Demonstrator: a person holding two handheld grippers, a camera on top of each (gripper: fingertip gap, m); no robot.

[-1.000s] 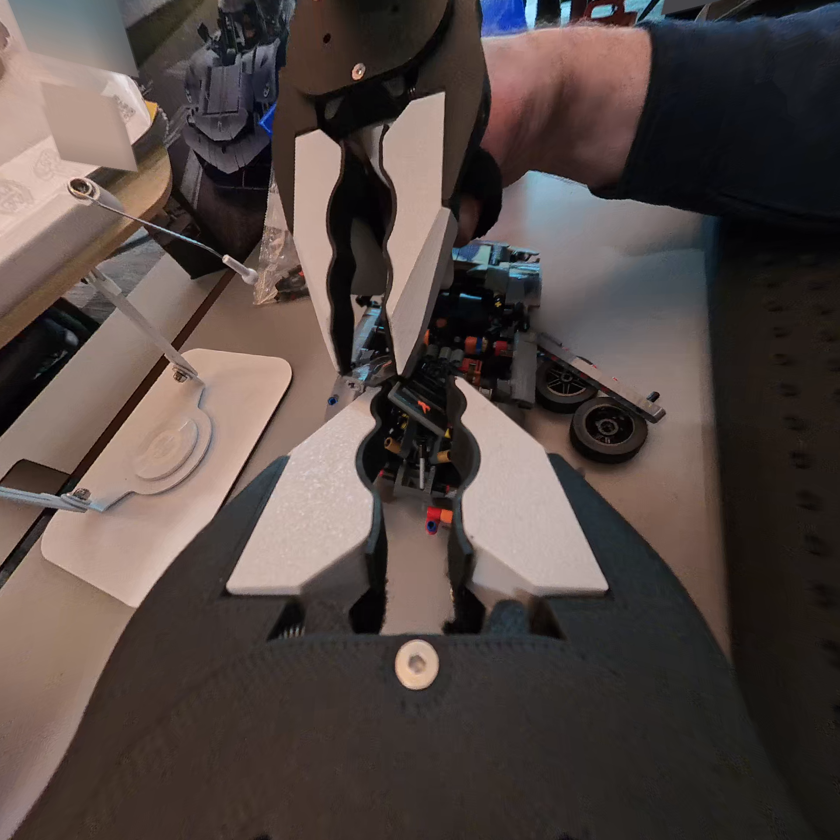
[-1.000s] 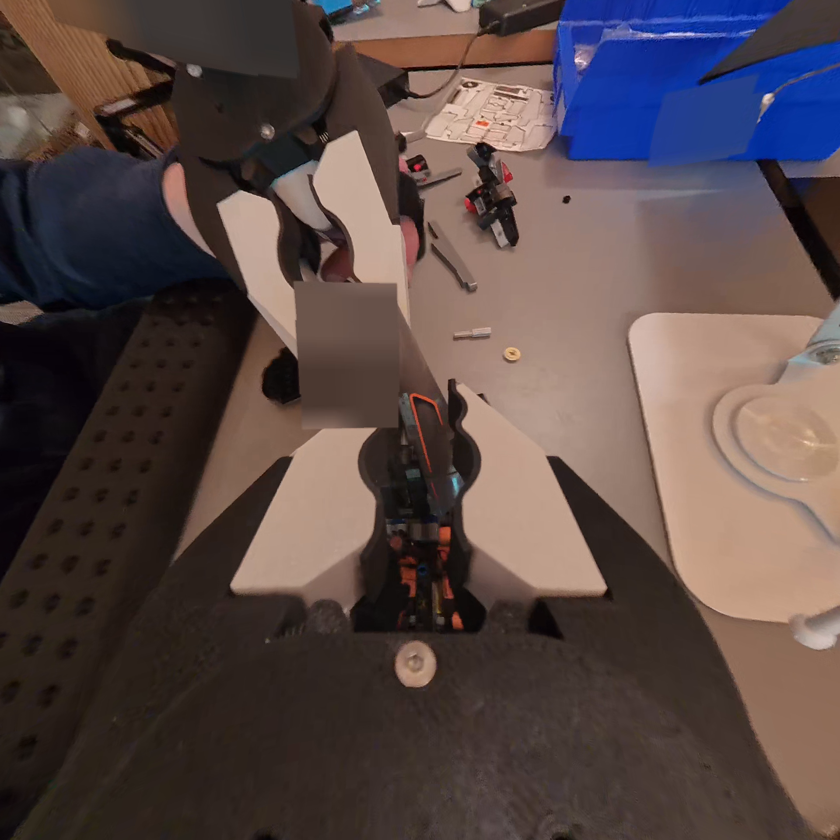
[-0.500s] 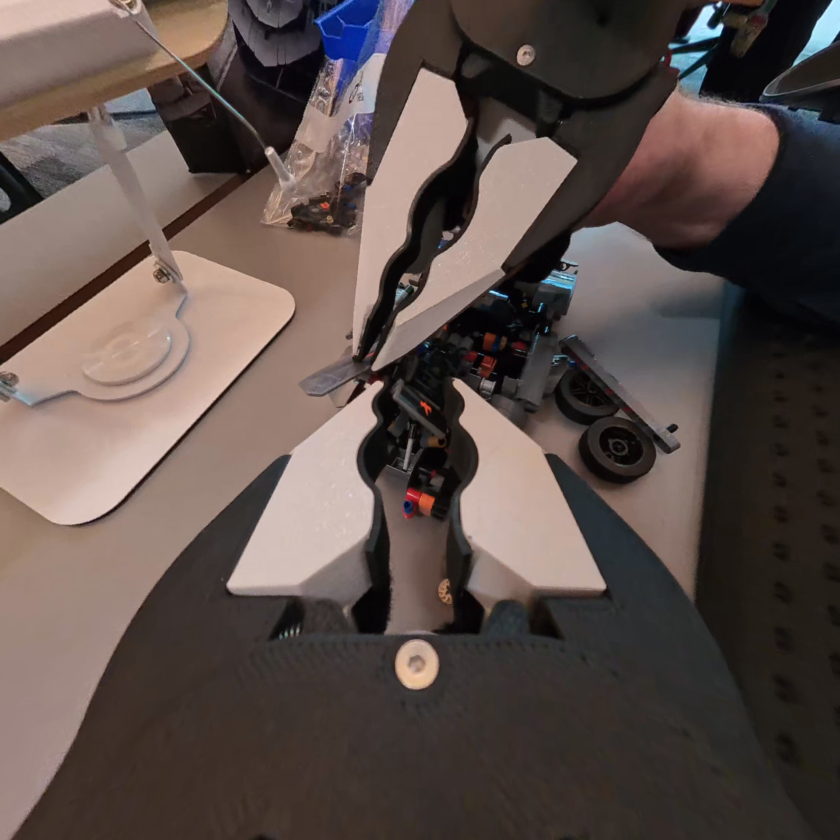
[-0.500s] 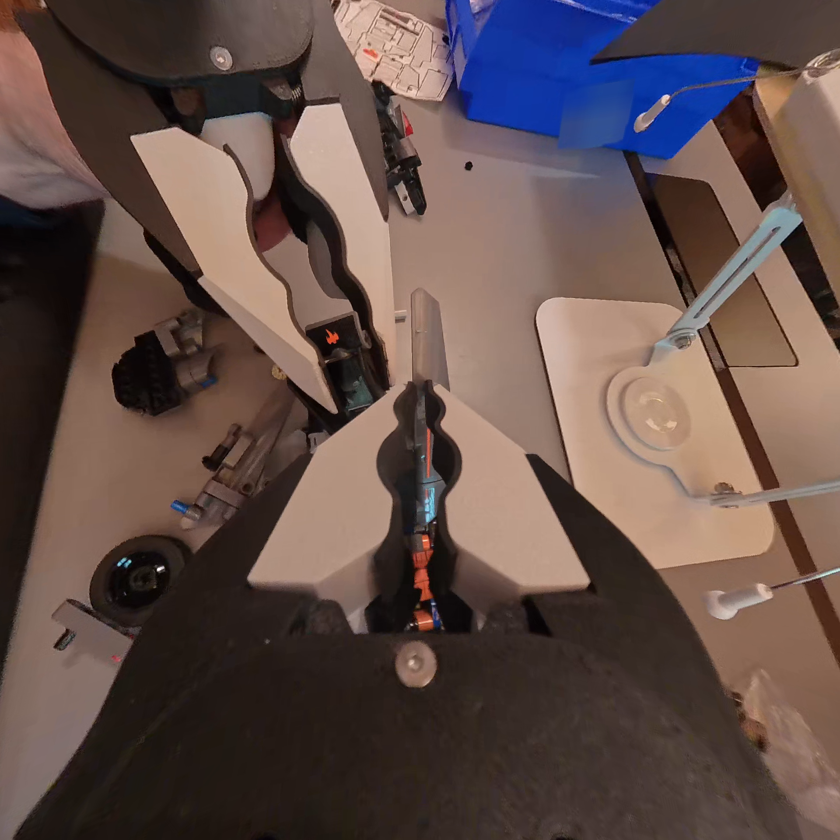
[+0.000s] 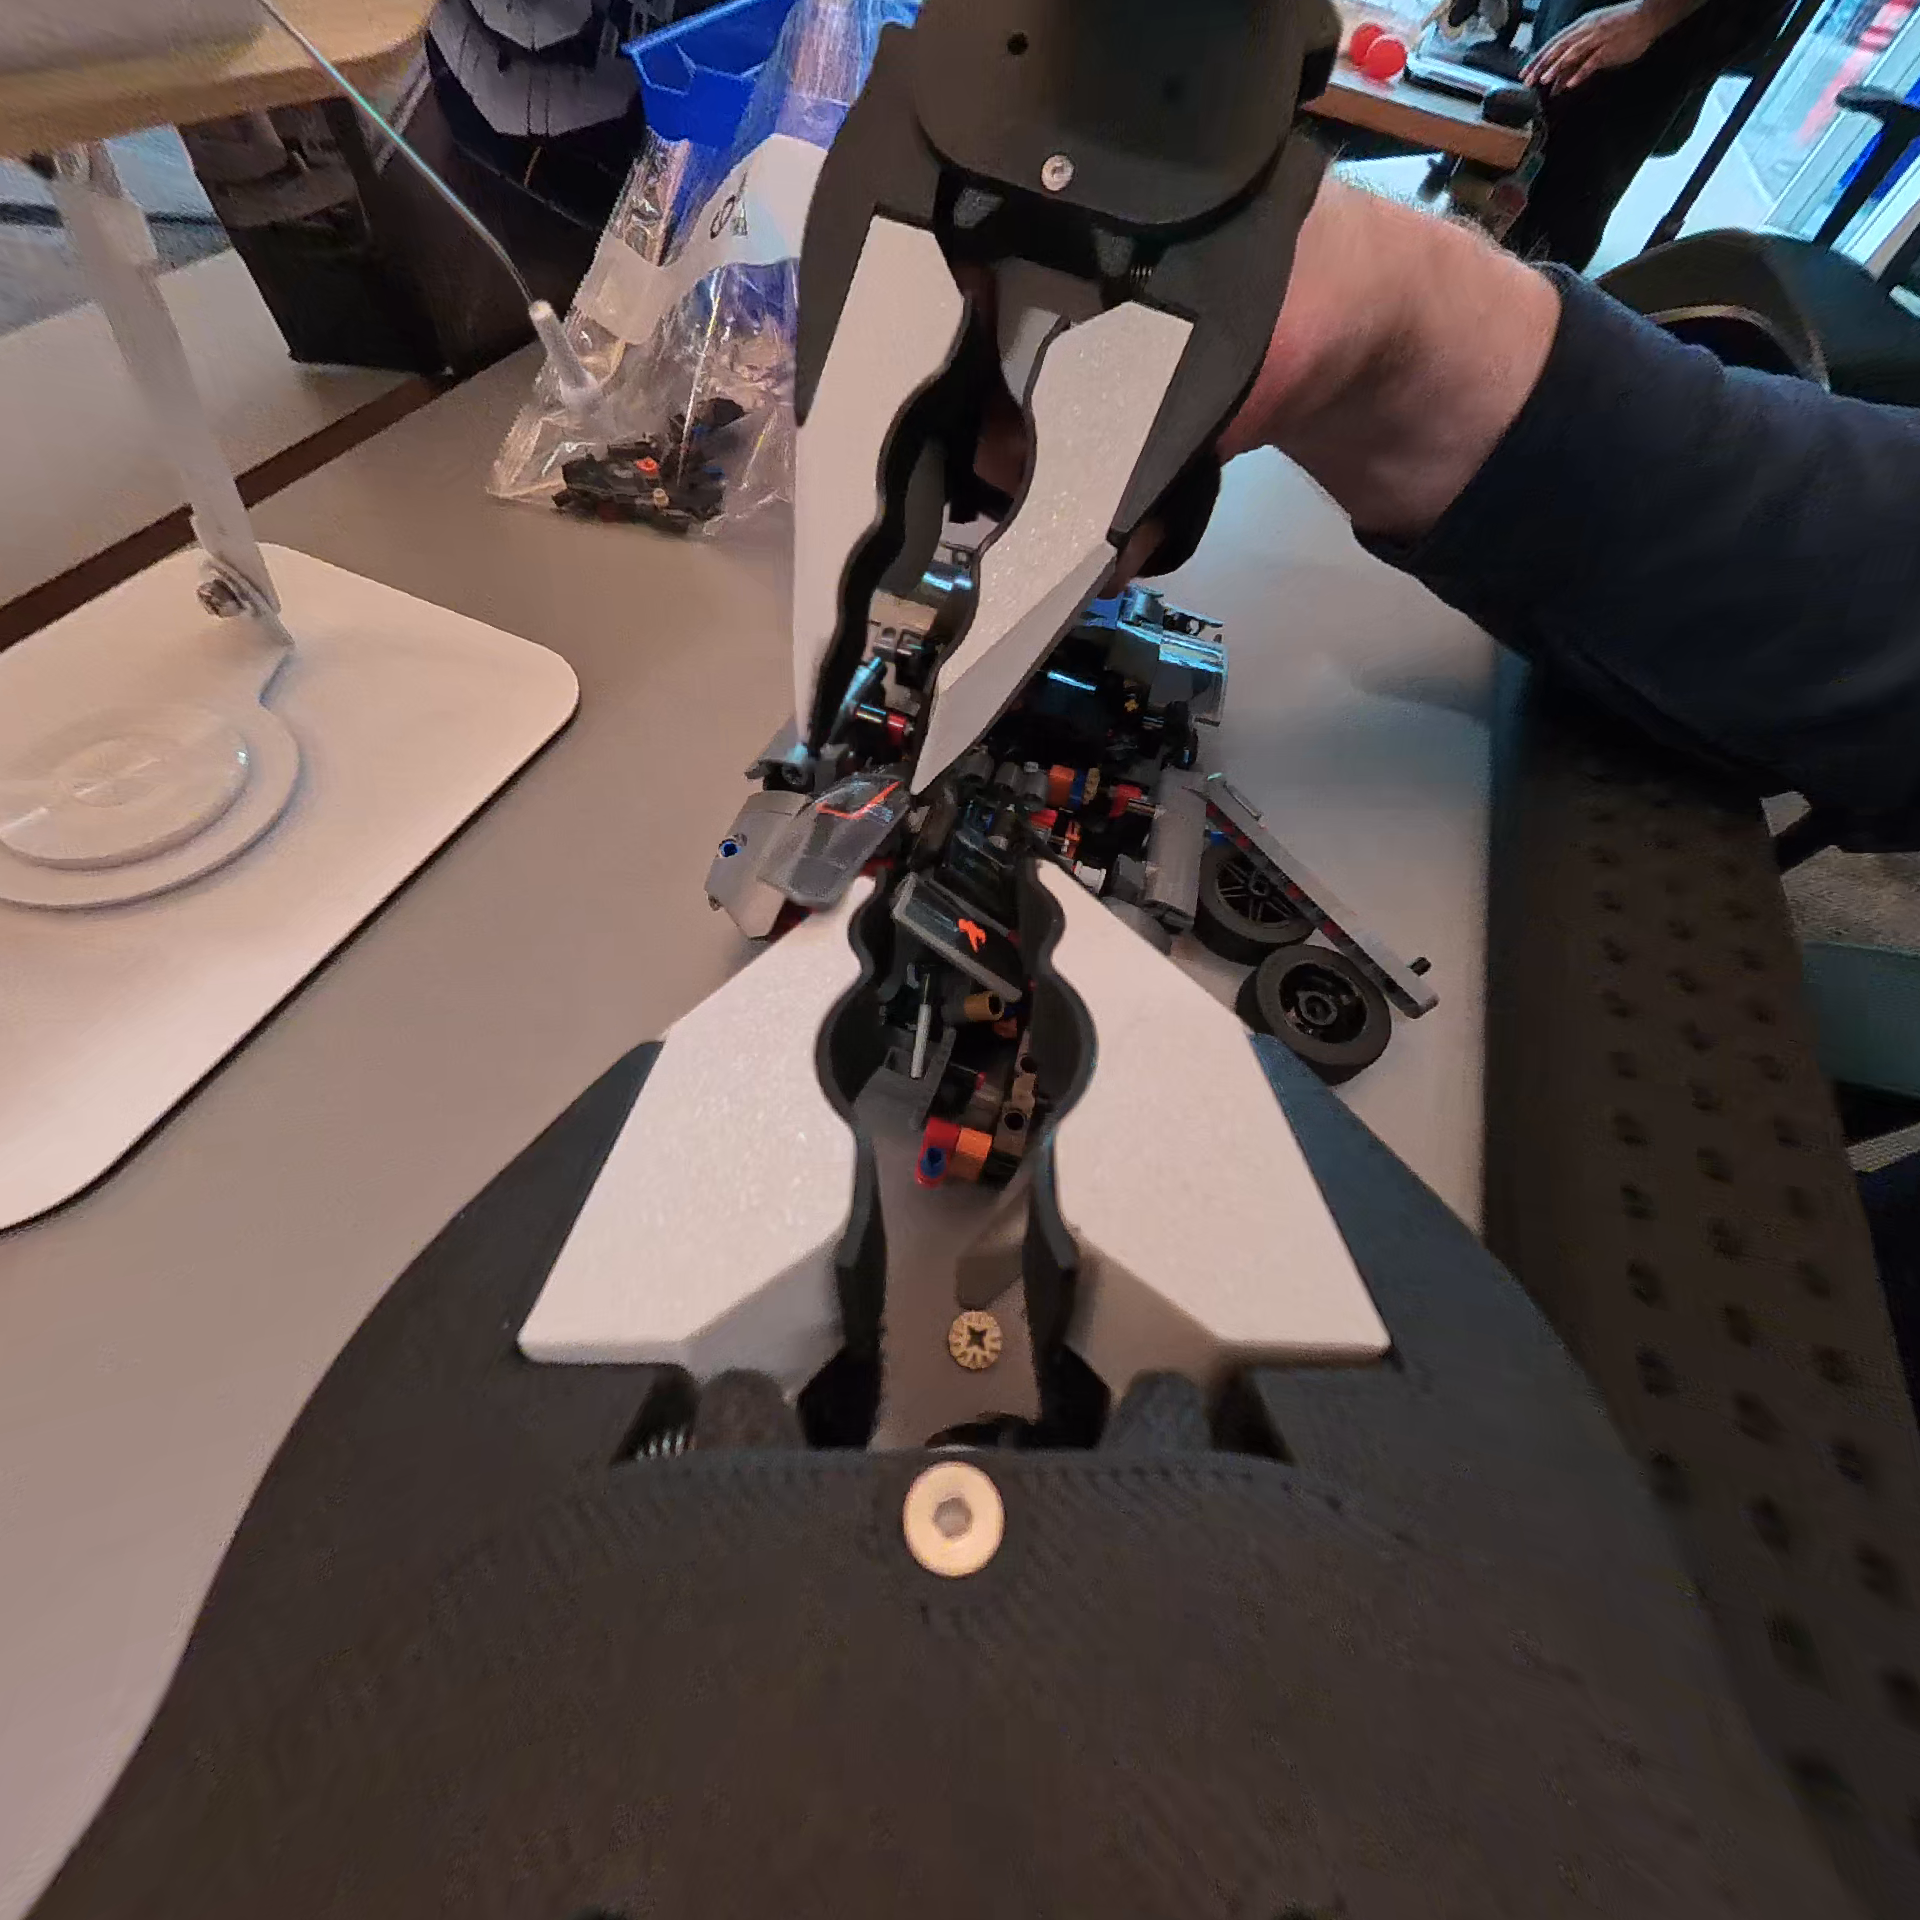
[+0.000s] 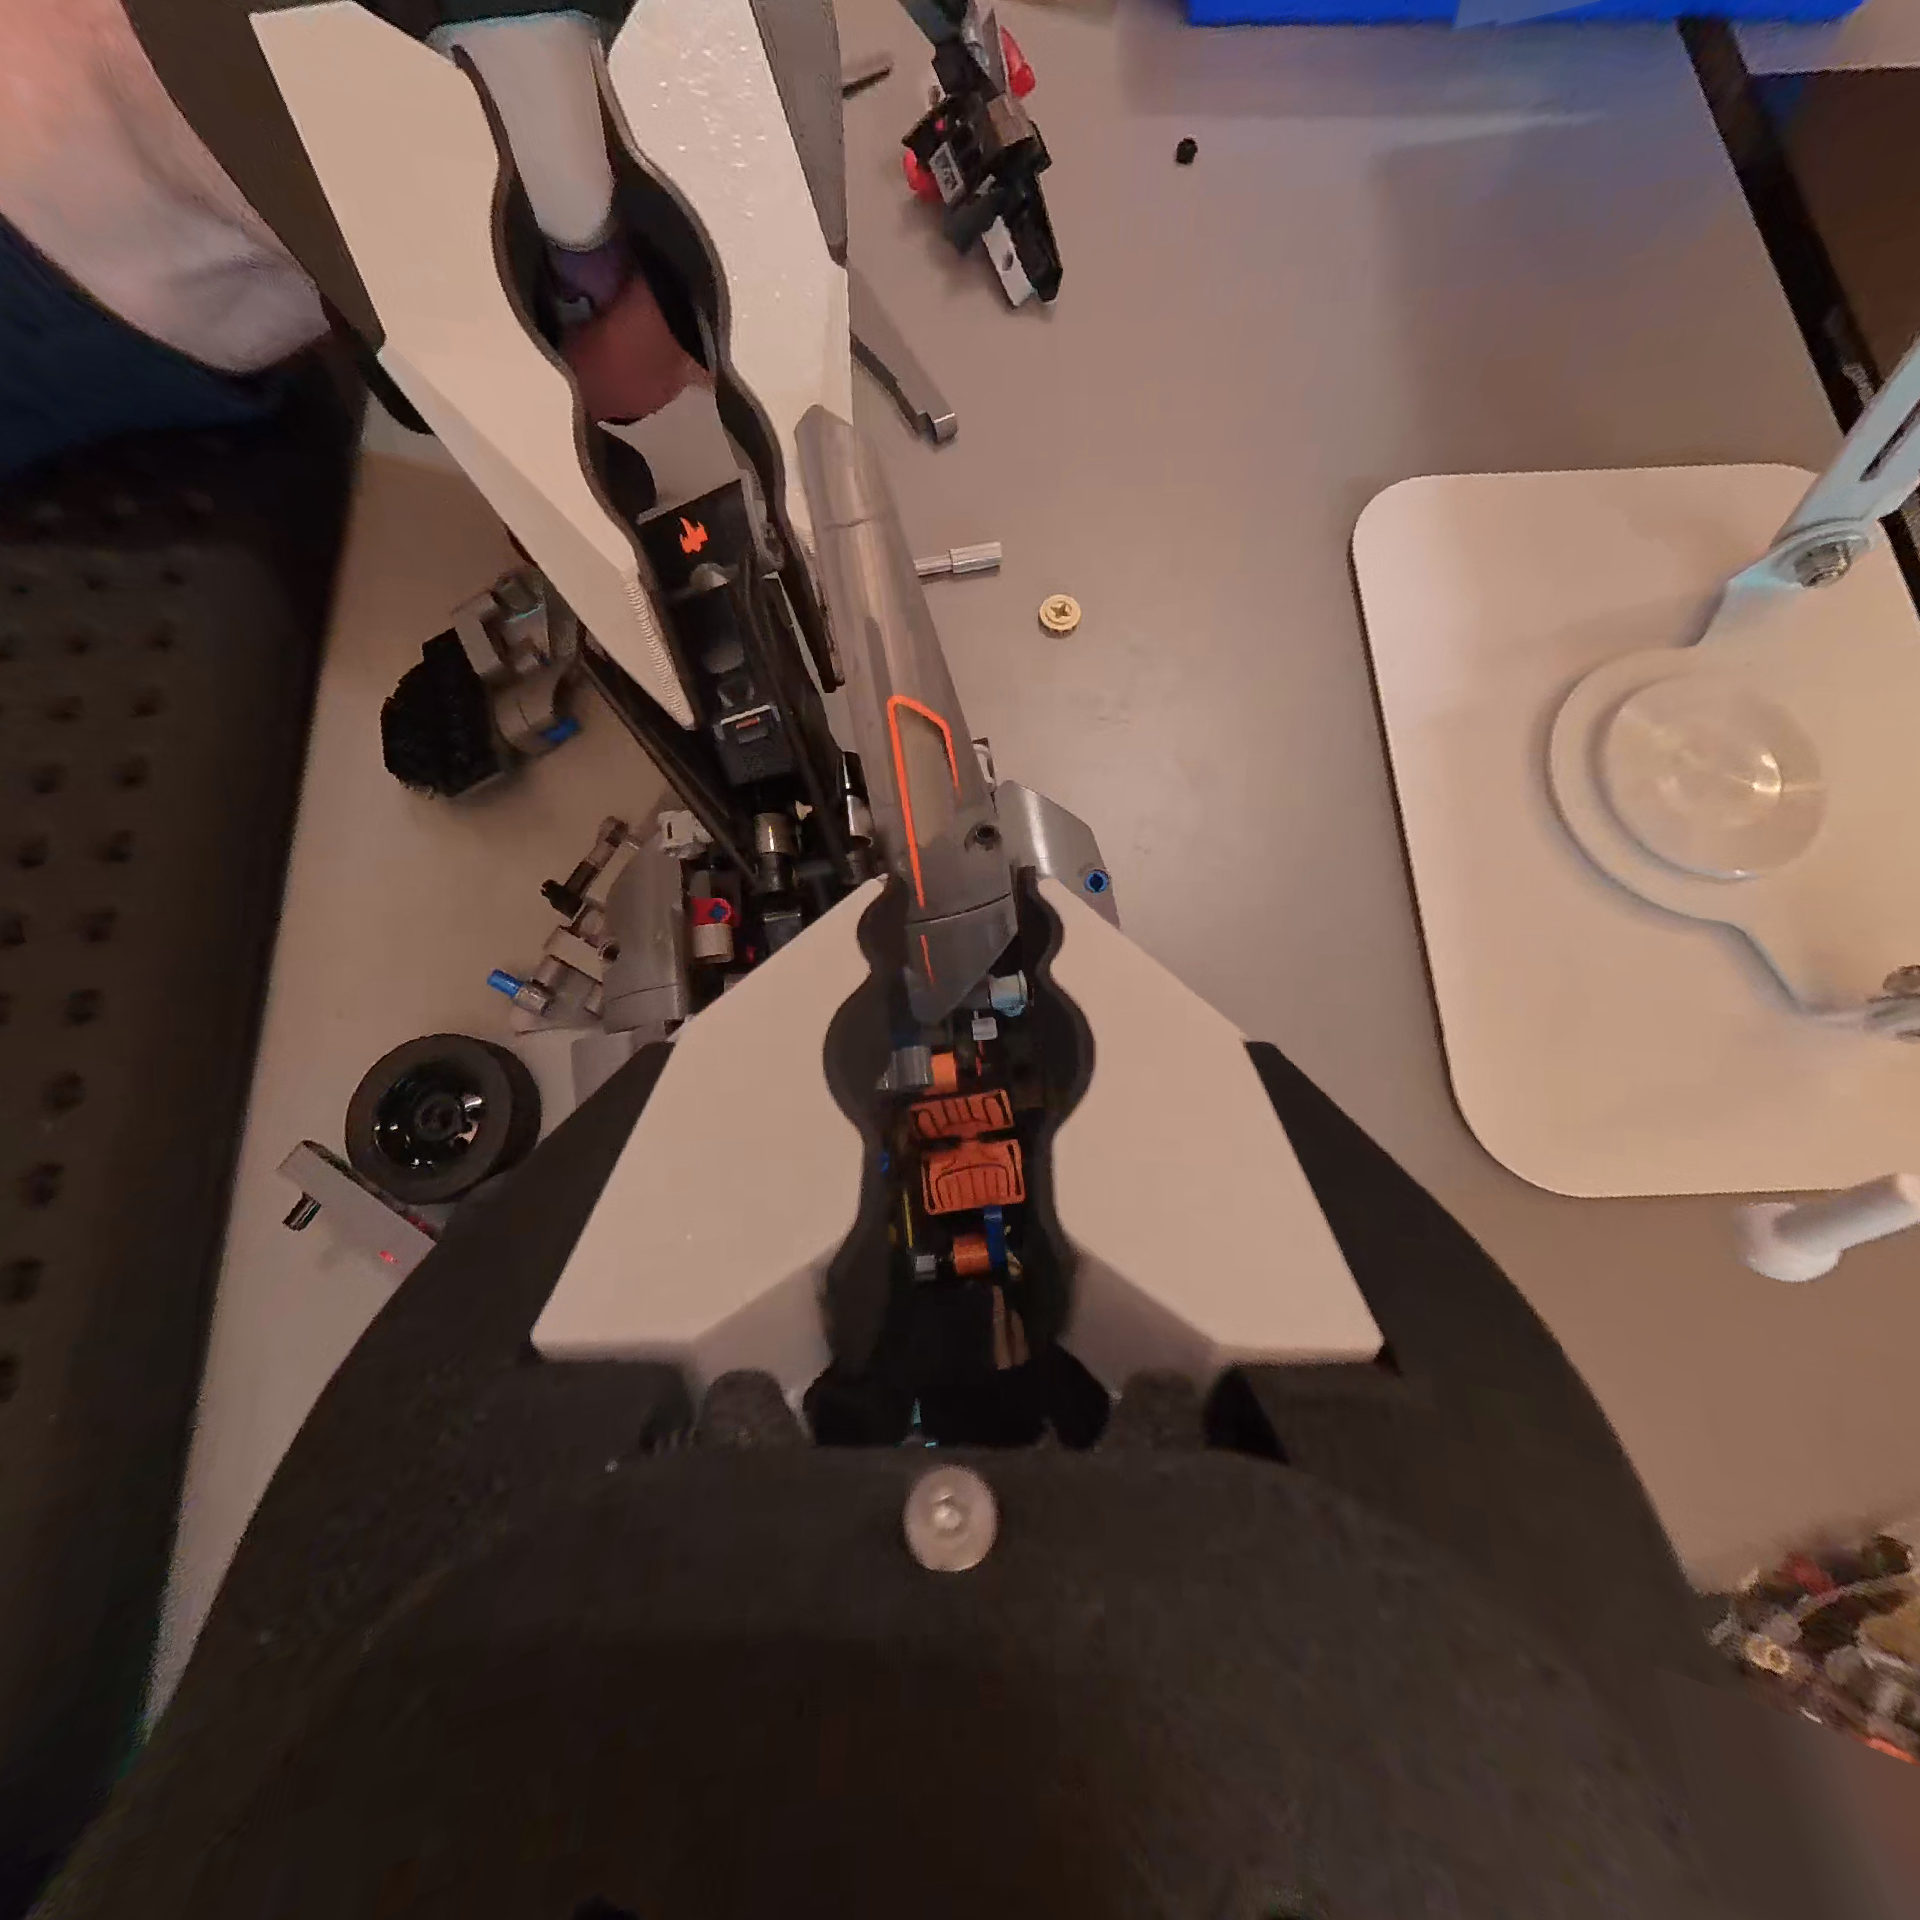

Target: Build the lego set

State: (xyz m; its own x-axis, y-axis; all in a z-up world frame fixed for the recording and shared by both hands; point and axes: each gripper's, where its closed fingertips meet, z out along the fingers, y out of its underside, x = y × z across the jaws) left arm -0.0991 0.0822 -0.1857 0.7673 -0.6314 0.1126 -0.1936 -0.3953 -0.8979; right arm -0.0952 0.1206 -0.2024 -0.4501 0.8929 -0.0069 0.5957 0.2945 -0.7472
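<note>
The half-built black and grey lego car (image 5: 1091, 748) lies on the grey table. My left gripper (image 5: 956, 894) is shut on its front end, around a black tile with an orange mark. My right gripper (image 5: 868, 758) comes down from above. It is shut on a long grey panel with an orange line (image 5: 831, 842), held against the car's side. In the right wrist view, my right gripper (image 6: 956, 883) grips the panel (image 6: 914, 748) beside the car (image 6: 769, 831). My left gripper (image 6: 748, 696) shows at the upper left.
Loose wheels (image 5: 1314, 1013) on a grey beam lie right of the car. A tan gear (image 6: 1060, 613), a grey pin (image 6: 961, 559) and a small sub-assembly (image 6: 987, 187) lie on the table. A white stand base (image 6: 1558, 831), a bag of parts (image 5: 644, 436) and a black perforated mat (image 5: 1662, 1143) border the work area. The tips of one gripper are about 5 cm away from the tips of the other. From the left gripper's tips to the tan gear (image 6: 1060, 613) is close to 12 cm.
My right gripper has swung round with the grey panel and brought it against the car's side. My left gripper has kept its hold on the car's front.
</note>
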